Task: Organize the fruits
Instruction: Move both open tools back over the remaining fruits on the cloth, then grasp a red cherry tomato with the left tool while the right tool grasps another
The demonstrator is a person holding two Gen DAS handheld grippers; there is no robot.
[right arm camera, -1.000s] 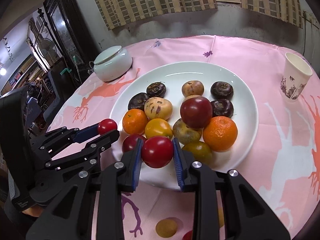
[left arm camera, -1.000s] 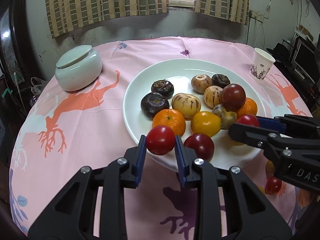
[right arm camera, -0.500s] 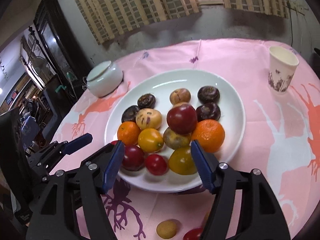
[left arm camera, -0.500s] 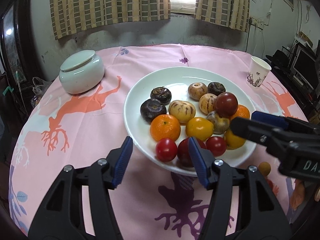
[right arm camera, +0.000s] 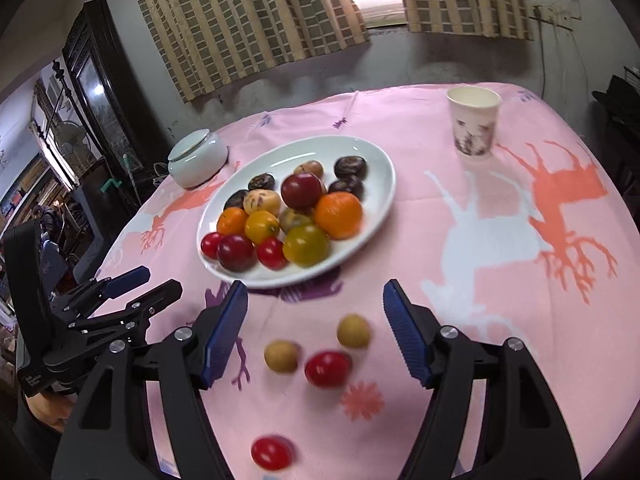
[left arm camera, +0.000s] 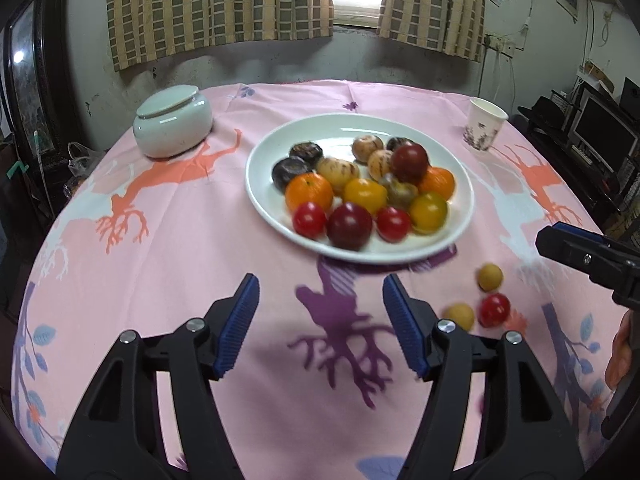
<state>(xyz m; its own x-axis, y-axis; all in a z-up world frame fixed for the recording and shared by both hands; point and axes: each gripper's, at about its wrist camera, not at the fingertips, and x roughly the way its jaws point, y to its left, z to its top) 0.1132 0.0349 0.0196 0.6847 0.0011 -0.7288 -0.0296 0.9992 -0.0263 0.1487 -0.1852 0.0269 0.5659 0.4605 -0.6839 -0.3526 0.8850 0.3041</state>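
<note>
A white plate (left arm camera: 272, 196) (right arm camera: 380, 184) holds several fruits: oranges, yellow and red tomatoes, dark and tan round fruits. My left gripper (left arm camera: 320, 320) is open and empty, back from the plate's near rim. My right gripper (right arm camera: 316, 328) is open and empty above loose fruit on the cloth: two tan fruits (right arm camera: 353, 331) (right arm camera: 281, 356), a red tomato (right arm camera: 328, 368) and another red tomato (right arm camera: 271, 453) nearer me. The loose fruits also show in the left wrist view (left arm camera: 490, 277) (left arm camera: 495, 310) (left arm camera: 458, 317).
A white lidded jar (left arm camera: 172, 120) (right arm camera: 197, 157) stands at the back left. A paper cup (left arm camera: 483, 125) (right arm camera: 474, 120) stands at the back right. The round table has a pink patterned cloth (left arm camera: 160, 240). The left gripper shows at the left of the right wrist view (right arm camera: 132, 288).
Both grippers let go of their red tomatoes onto the plate's near side, opened wide, and drew back toward me. The right gripper now sits over the loose fruit.
</note>
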